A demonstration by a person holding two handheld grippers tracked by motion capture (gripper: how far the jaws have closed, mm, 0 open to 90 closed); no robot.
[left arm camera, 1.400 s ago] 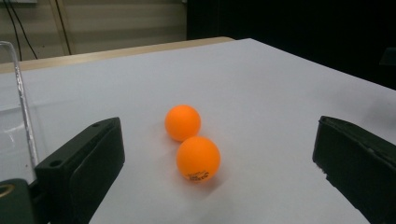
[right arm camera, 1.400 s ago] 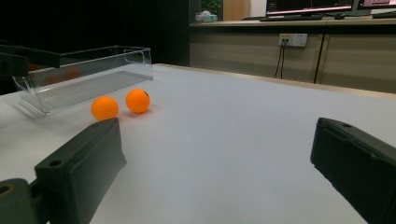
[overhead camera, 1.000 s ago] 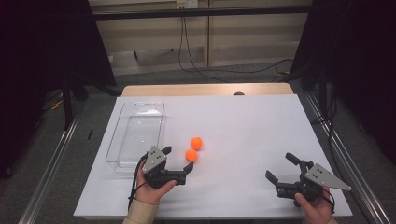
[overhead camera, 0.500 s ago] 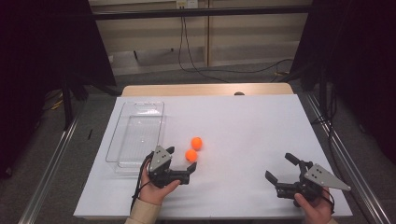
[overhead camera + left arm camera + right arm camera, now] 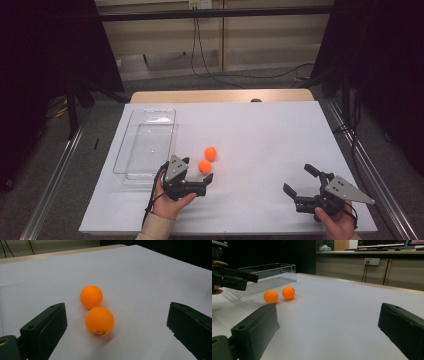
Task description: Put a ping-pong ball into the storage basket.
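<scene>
Two orange balls lie close together on the white table: the near ball [image 5: 204, 166] [image 5: 99, 321] and the far ball [image 5: 211, 153] [image 5: 91, 296]. My left gripper [image 5: 198, 171] [image 5: 116, 315] is open and low over the table. Its jaws stand wide on either side of the near ball, a little short of it, without touching. At the front right my right gripper [image 5: 297, 178] [image 5: 328, 315] is open with nothing between its jaws. In the right gripper view both balls [image 5: 271, 296] [image 5: 288, 293] lie far off at the left, beside the left gripper [image 5: 234, 277].
An empty clear plastic tray [image 5: 131, 127] [image 5: 287, 266] stands lengthwise along the table's left side, just left of the balls. The white table top [image 5: 260, 135] stretches bare between the two grippers. Cables run over the floor behind the table.
My left gripper has slid a little to the right, closer to the near ball, with its jaws still open. The balls and the right gripper have not moved.
</scene>
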